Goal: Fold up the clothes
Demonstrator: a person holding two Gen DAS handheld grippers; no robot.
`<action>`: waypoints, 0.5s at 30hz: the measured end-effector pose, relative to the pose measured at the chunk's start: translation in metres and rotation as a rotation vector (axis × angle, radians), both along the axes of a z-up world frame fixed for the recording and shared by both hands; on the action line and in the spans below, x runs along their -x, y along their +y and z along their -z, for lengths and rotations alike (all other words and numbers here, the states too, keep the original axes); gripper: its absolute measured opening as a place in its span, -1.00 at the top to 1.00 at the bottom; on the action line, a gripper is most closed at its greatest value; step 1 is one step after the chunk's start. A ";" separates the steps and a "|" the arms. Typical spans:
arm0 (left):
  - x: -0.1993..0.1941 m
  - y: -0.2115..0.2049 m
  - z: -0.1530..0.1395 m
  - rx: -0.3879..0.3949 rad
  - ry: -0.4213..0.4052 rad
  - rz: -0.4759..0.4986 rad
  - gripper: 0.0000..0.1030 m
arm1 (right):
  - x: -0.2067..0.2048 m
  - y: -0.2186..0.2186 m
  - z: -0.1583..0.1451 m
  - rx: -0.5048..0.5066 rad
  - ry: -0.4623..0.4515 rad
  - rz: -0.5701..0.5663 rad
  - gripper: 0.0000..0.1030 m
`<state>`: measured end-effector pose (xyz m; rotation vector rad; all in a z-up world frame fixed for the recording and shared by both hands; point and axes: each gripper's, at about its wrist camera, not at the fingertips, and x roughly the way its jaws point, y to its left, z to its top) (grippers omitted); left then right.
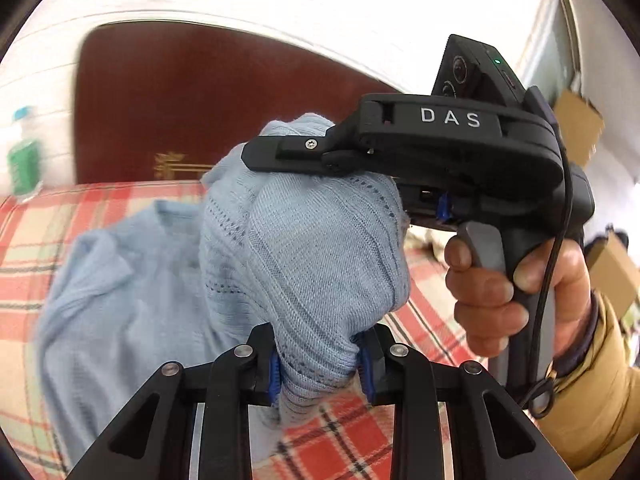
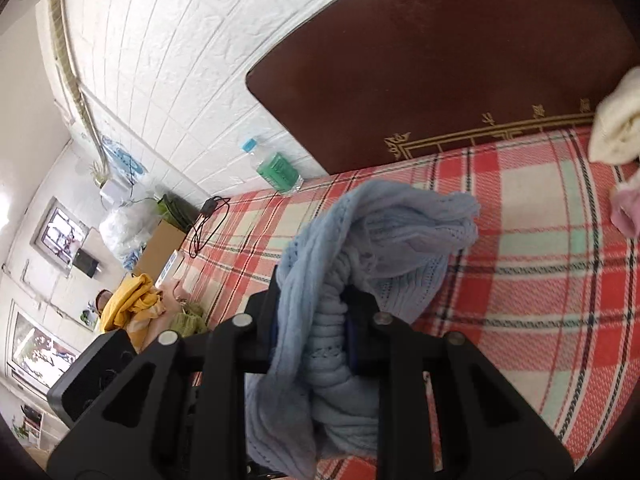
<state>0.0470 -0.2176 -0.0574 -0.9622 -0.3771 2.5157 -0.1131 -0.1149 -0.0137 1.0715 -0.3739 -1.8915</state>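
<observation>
Gripping bunched knit, the left gripper (image 1: 318,364) and right gripper (image 2: 310,334) are each clamped on the pale blue sweater (image 1: 304,240), raised over the plaid bedspread (image 2: 540,264) near the headboard (image 2: 460,60). Folding seems barely begun; no neat fold shows.

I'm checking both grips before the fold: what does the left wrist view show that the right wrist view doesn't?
Only the left wrist view shows the right gripper from outside, a hand on its handle, and the left gripper shut on the blue knit garment. Only the right wrist view shows a cream cloth, a yellow garment and a cable. Both show the blue garment gripped, the plaid cover, the headboard and a bottle.
</observation>
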 end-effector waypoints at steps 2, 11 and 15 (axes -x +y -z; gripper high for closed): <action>-0.006 -0.017 0.000 -0.013 0.004 -0.041 0.44 | -0.004 -0.025 -0.005 -0.019 0.022 -0.044 0.49; -0.036 -0.084 0.026 -0.128 -0.057 -0.174 0.44 | -0.022 -0.123 0.021 -0.144 0.005 -0.170 0.49; -0.045 -0.097 0.044 -0.159 -0.101 -0.205 0.44 | -0.028 -0.149 0.045 -0.216 -0.025 -0.196 0.46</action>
